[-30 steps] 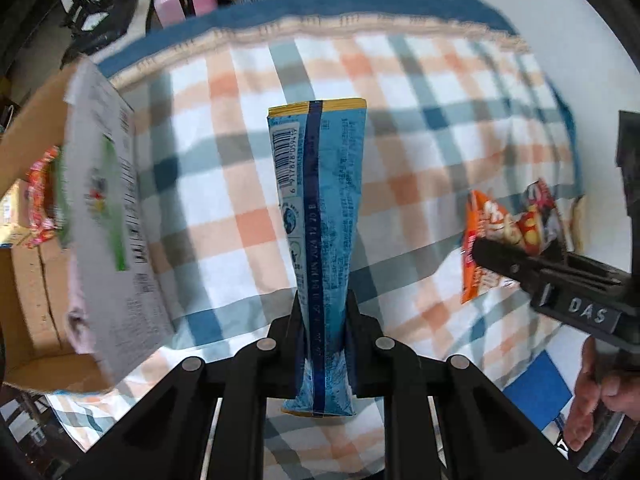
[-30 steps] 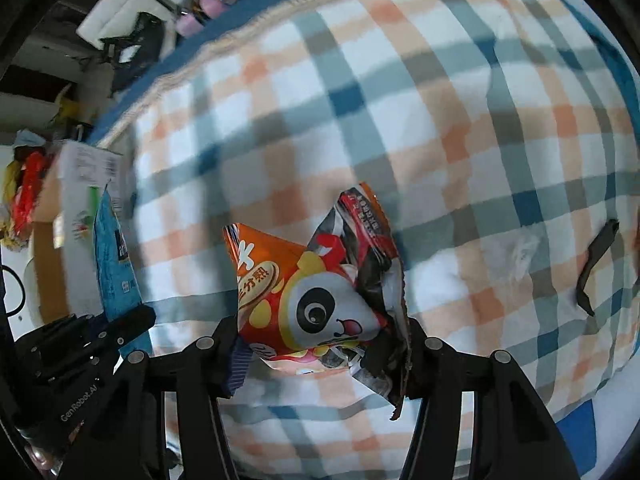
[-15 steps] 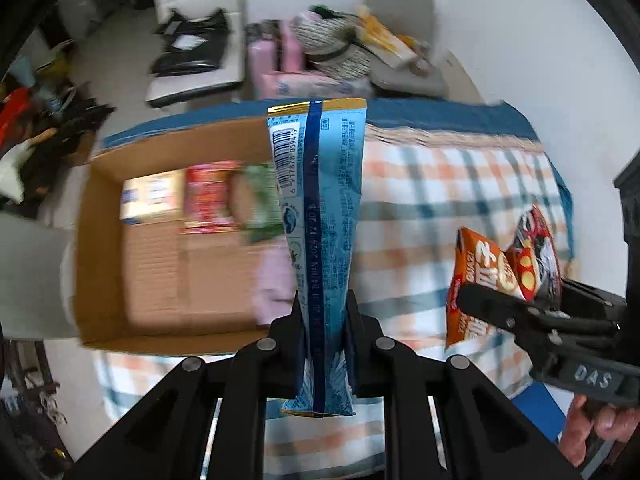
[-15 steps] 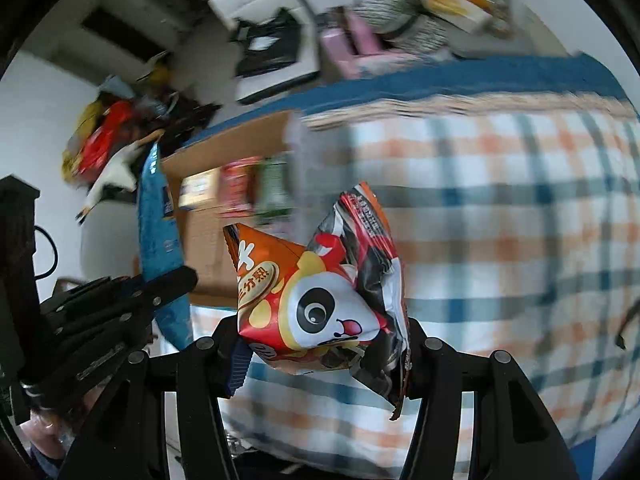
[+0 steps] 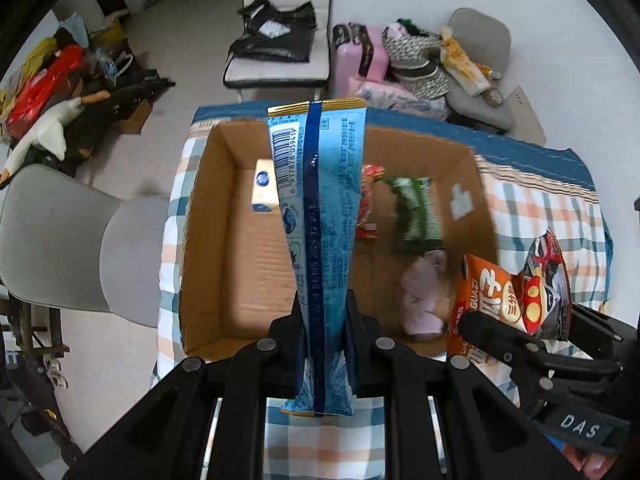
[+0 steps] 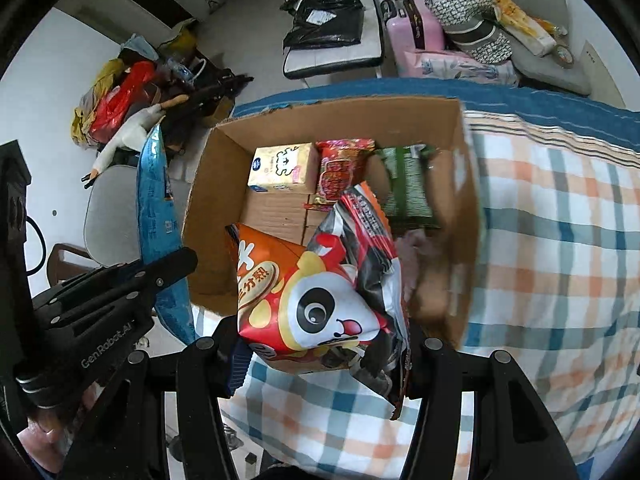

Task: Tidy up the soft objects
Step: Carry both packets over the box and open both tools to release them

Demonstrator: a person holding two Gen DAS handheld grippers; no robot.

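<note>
My left gripper (image 5: 322,322) is shut on a tall blue snack packet (image 5: 318,216), held upright above the near edge of an open cardboard box (image 5: 208,216). My right gripper (image 6: 320,344) is shut on an orange panda snack bag (image 6: 308,304) together with a black and red bag (image 6: 364,240), held over the box's near edge (image 6: 200,208). Inside the box lie a yellow tissue pack (image 6: 282,168), a red packet (image 6: 342,170), a green packet (image 6: 408,188) and a pink soft thing (image 5: 422,298). Each gripper shows in the other's view, the right one (image 5: 520,344) and the left one (image 6: 120,292).
The box stands on a plaid cloth (image 6: 560,240) over a table. A grey chair (image 5: 68,240) is left of the table. Beyond it are a white chair with black bags (image 5: 280,36), a pink suitcase (image 5: 360,60) and floor clutter (image 5: 52,92).
Both grippers have risen and swung from over the plaid cloth towards the box, with their packets still held. The box interior has come fully into view.
</note>
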